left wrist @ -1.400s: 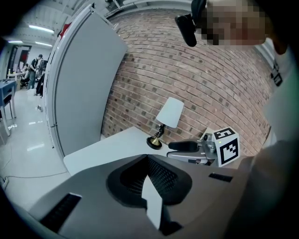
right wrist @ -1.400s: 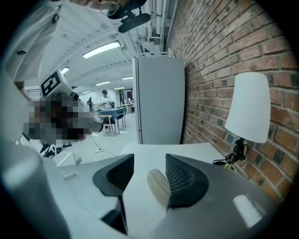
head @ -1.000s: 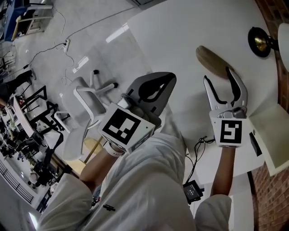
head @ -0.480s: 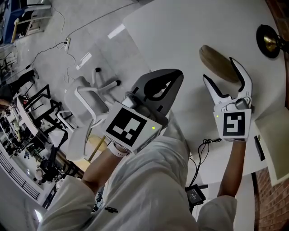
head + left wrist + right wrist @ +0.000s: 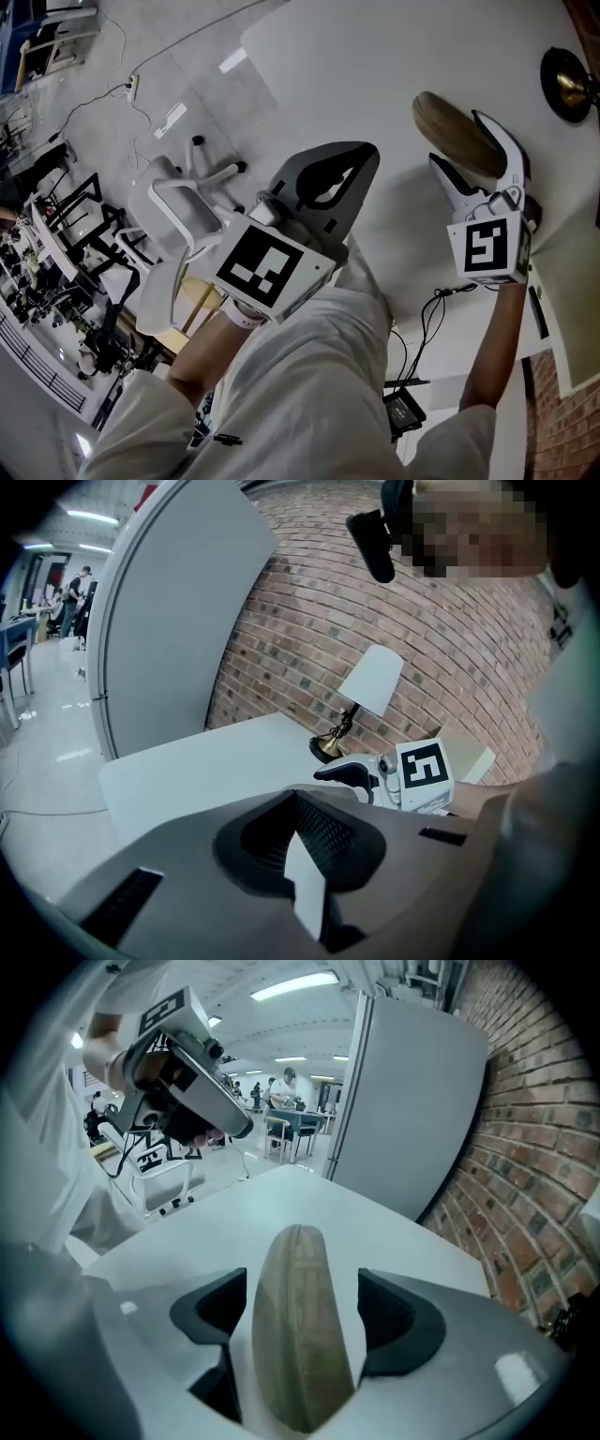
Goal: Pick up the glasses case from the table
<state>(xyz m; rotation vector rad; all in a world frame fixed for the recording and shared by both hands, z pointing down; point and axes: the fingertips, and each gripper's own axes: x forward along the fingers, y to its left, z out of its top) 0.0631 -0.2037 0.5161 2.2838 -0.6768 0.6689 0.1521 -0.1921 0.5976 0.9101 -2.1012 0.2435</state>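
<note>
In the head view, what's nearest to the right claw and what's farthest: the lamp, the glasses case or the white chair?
1. The glasses case: on the table, between the jaws of the open right claw.
2. The lamp: up and to the right, on the table.
3. The white chair: far left, down on the floor.

Brass lamp with white shade [image 5: 367, 688] stands by the red brick wall [image 5: 300, 621]; white swivel chair [image 5: 180, 201] on the glossy floor [image 5: 187, 66].

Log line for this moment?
right tool: open, astride glasses case | glasses case: on table, not gripped | left tool: shut, empty
</note>
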